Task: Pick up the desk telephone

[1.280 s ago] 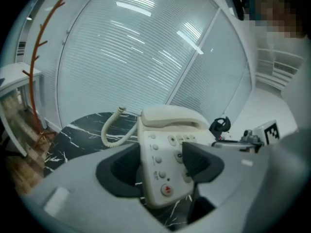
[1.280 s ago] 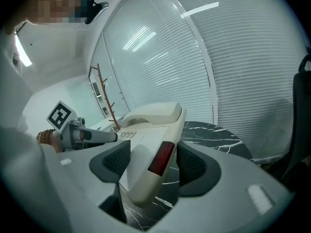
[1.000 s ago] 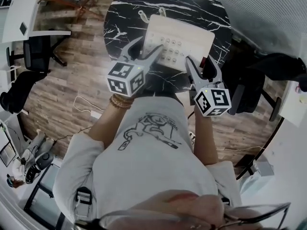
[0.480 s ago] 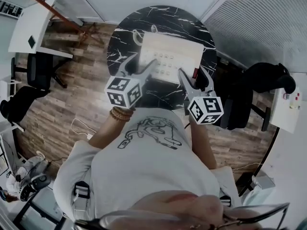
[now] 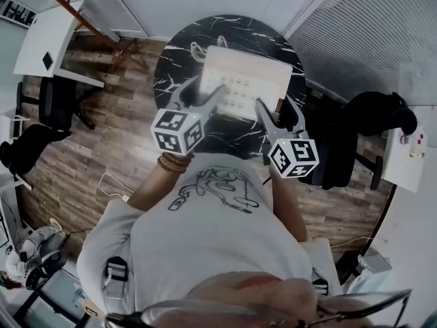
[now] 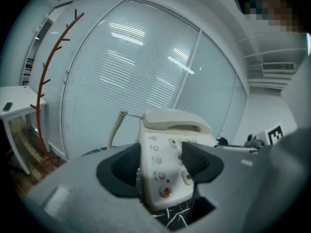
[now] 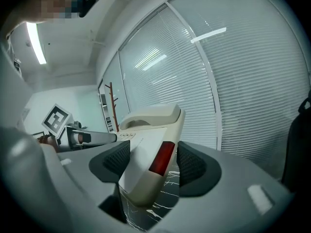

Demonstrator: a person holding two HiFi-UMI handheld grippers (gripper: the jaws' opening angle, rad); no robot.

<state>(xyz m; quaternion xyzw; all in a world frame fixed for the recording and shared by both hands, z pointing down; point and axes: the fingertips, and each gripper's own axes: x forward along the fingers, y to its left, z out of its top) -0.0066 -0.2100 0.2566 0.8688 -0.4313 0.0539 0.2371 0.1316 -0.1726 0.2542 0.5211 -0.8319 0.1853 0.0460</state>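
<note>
Both grippers hold the beige desk telephone (image 5: 247,79) in the air above the round black marble table (image 5: 179,52). My left gripper (image 5: 198,93) is shut on its near left corner; in the left gripper view the dark pads (image 6: 127,168) clamp the keypad end of the telephone (image 6: 165,152). The handset (image 6: 176,120) rests in its cradle and the coiled cord (image 6: 115,128) hangs at the left. My right gripper (image 5: 278,109) is shut on the near right corner. In the right gripper view the telephone (image 7: 146,152), with a red side panel, sits between the pads (image 7: 192,165).
The marble tabletop (image 6: 175,216) shows just below the phone. A red coat stand (image 5: 76,14) and a white desk (image 5: 48,43) stand at the left, black office chairs at left (image 5: 54,91) and right (image 5: 369,121). Slatted blinds (image 6: 126,81) line the wall ahead.
Both grippers have risen with the telephone clamped between them, and the table now looks smaller and farther below. In the last half second the view barely differs.
</note>
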